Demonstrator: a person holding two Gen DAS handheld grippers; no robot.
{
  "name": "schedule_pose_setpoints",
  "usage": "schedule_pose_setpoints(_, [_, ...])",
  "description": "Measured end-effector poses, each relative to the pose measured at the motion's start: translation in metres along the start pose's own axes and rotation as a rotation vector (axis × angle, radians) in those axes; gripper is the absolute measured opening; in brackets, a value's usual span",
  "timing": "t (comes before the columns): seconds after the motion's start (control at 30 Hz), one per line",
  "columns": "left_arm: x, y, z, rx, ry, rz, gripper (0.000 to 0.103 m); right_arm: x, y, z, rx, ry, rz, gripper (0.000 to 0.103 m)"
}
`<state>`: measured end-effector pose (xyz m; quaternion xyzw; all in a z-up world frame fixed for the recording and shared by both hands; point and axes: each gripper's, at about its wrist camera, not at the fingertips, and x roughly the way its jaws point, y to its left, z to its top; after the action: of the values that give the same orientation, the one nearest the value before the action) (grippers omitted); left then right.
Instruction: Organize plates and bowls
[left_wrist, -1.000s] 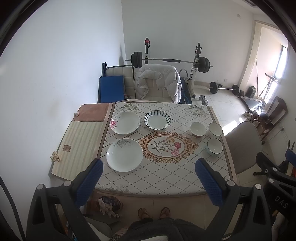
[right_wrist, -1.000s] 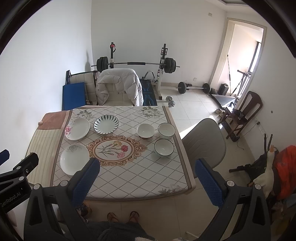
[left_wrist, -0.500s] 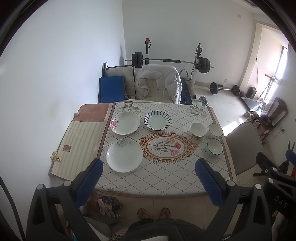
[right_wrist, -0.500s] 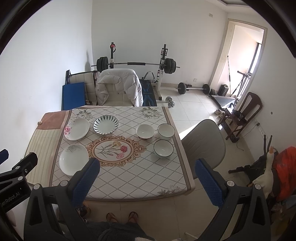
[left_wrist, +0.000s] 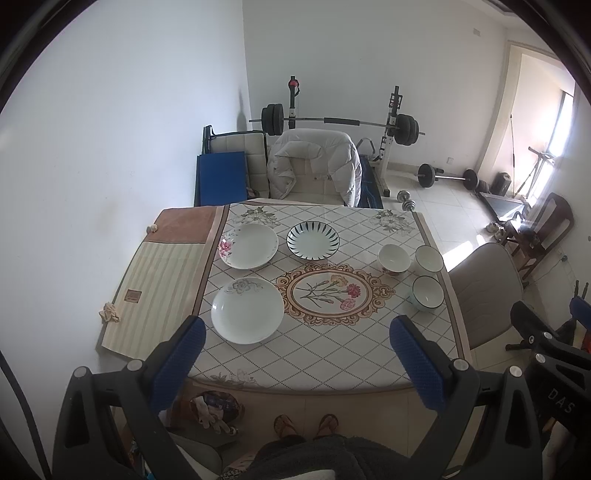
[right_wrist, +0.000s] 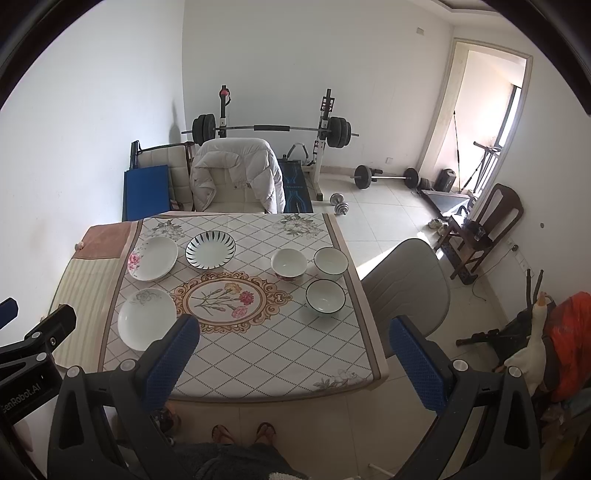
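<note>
Right wrist view, toy goose (right_wrist: 532, 347), left wrist view, basket (left_wrist: 216, 408)

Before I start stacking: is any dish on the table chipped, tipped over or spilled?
Nothing stands out. The three plates lie flat and apart on the table, and the three bowls stand upright and look empty. Fine chips would be too small to see from here.

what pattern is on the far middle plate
Dark stripes radiating around the rim of the plate, white centre; clearest in the left wrist view.
</note>
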<state>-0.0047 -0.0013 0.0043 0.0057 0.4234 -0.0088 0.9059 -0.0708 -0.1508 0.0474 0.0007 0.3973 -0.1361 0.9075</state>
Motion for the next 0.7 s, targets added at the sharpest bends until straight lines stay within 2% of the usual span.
schedule_pose_setpoints(0.4, [0.006, 0.002, 0.003, -0.016, -0.004, 0.011, 0.102, 0.014, -0.005, 0.004, 0.021, 0.008, 0.02, 0.103])
schedule_pose_setpoints(0.57, [0.041, 0.021, 0.014, -0.073, -0.007, 0.066, 0.102, 0.065, -0.003, 0.012, 0.018, -0.002, 0.059, 0.103])
schedule_pose_setpoints(0.7, [0.098, 0.05, 0.02, -0.1, 0.045, 0.169, 0.102, 0.131, 0.023, 0.018, -0.045, 0.06, 0.117, 0.103])
